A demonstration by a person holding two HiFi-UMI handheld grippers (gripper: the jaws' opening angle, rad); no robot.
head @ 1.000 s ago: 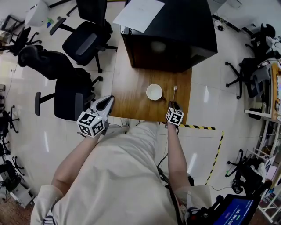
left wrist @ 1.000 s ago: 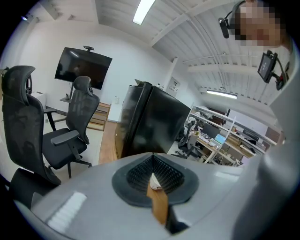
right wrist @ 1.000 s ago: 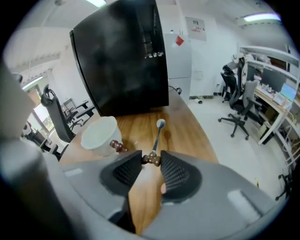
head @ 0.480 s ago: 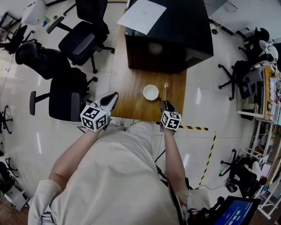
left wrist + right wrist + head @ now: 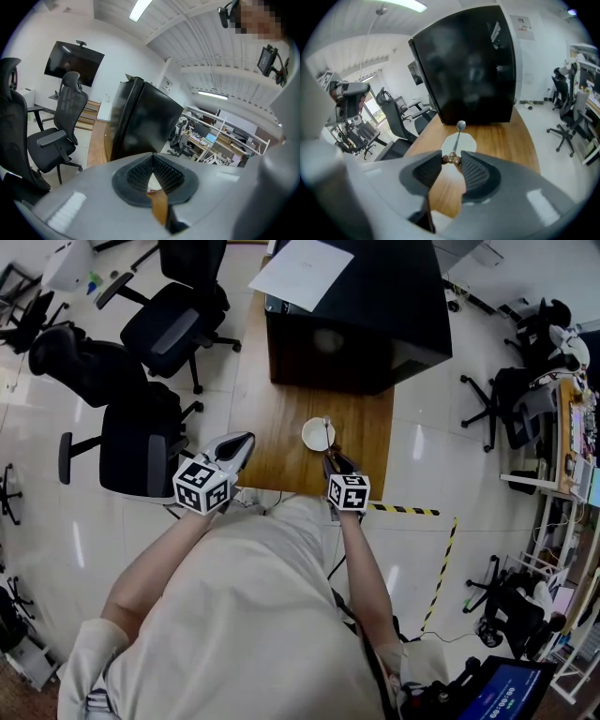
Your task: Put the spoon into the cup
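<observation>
Wooden table [image 5: 262,427], centre of head view, carried 1 white cup [image 5: 318,434]. 1 spoon [image 5: 458,137], handle end pinched by the right gripper [image 5: 451,160], was poised over the cup, apparently aligned for lowering in. The left gripper [image 5: 151,157], jaws together and empty, hovered at the table's lower-left edge, presumably out of the way.

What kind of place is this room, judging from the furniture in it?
Probably an office or lab workroom: wheeled desk chairs stand about, a dark screen hangs on the wall, and shelves crowded with equipment fill the far side.
</observation>
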